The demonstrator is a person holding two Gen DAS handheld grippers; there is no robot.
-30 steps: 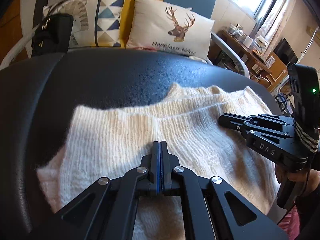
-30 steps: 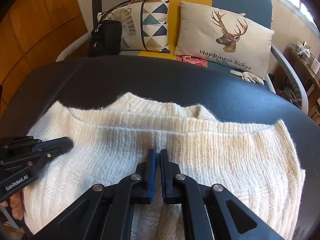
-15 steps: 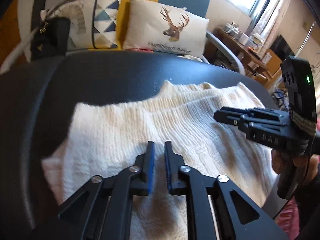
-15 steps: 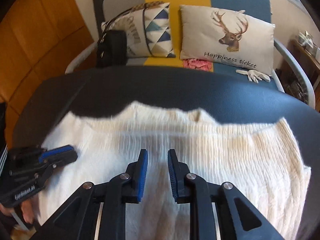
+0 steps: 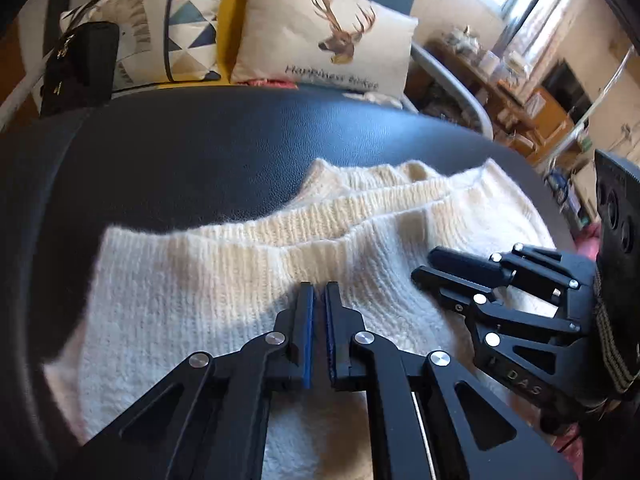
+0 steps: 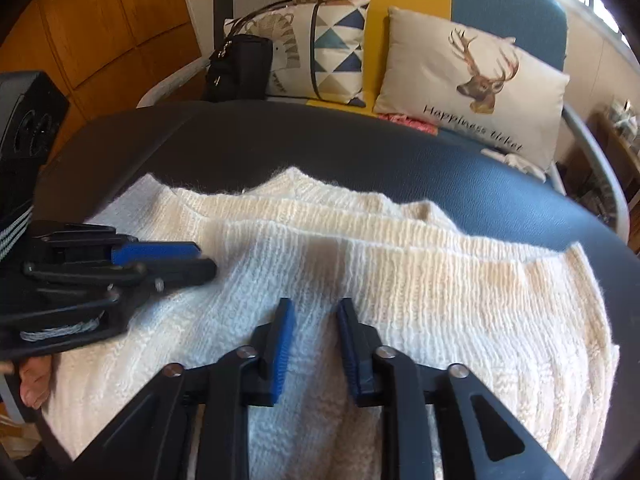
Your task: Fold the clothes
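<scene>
A cream knitted sweater (image 5: 192, 280) lies folded in layers on a black padded surface (image 5: 200, 152), its ribbed edges towards the far side. My left gripper (image 5: 319, 286) hovers low over the sweater's middle, shut with nothing visibly caught between its blue pads. The right gripper (image 5: 426, 264) comes in from the right edge, just above the cloth. In the right wrist view the right gripper (image 6: 315, 306) has its jaws apart and closing over the sweater (image 6: 440, 288), with knit showing in the gap and neither pad pressing on it. The left gripper (image 6: 206, 260) is at the left.
Behind the padded surface (image 6: 280, 136) is a sofa with a deer cushion (image 6: 472, 80), a triangle-patterned cushion (image 6: 336, 40) and a black handbag (image 6: 240, 64). A cluttered shelf (image 5: 500, 80) stands at the far right. A person's fingers (image 6: 34, 384) grip the left handle.
Both grippers were shut a second ago and parted half a second ago. The left has closed again; the right stays apart. Both have shifted a little over the sweater.
</scene>
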